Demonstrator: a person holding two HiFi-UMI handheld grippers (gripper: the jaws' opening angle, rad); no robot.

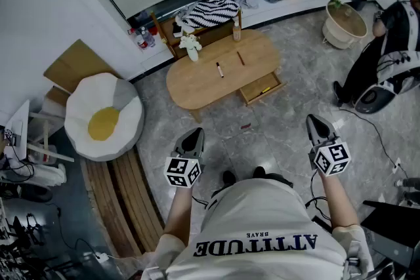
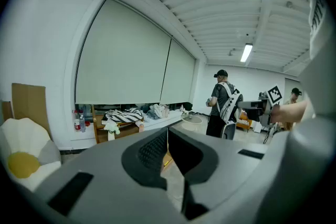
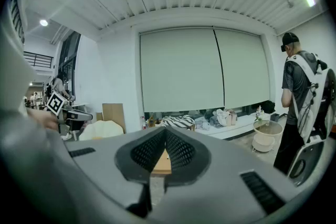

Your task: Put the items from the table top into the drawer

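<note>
Drawer (image 1: 256,94): pulled out, back part hidden under the table (image 1: 197,83).
Tabletop sticks (image 1: 220,69): too small to name.
Bystander (image 1: 388,56): three o'clock, cut by edge.

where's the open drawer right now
In the head view, the open drawer sticks out of the near edge of the oval wooden table, toward its right end, below the black marker, with a yellow item inside.

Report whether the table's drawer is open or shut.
Open: the drawer juts out from the wooden table, its inside visible from above.
</note>
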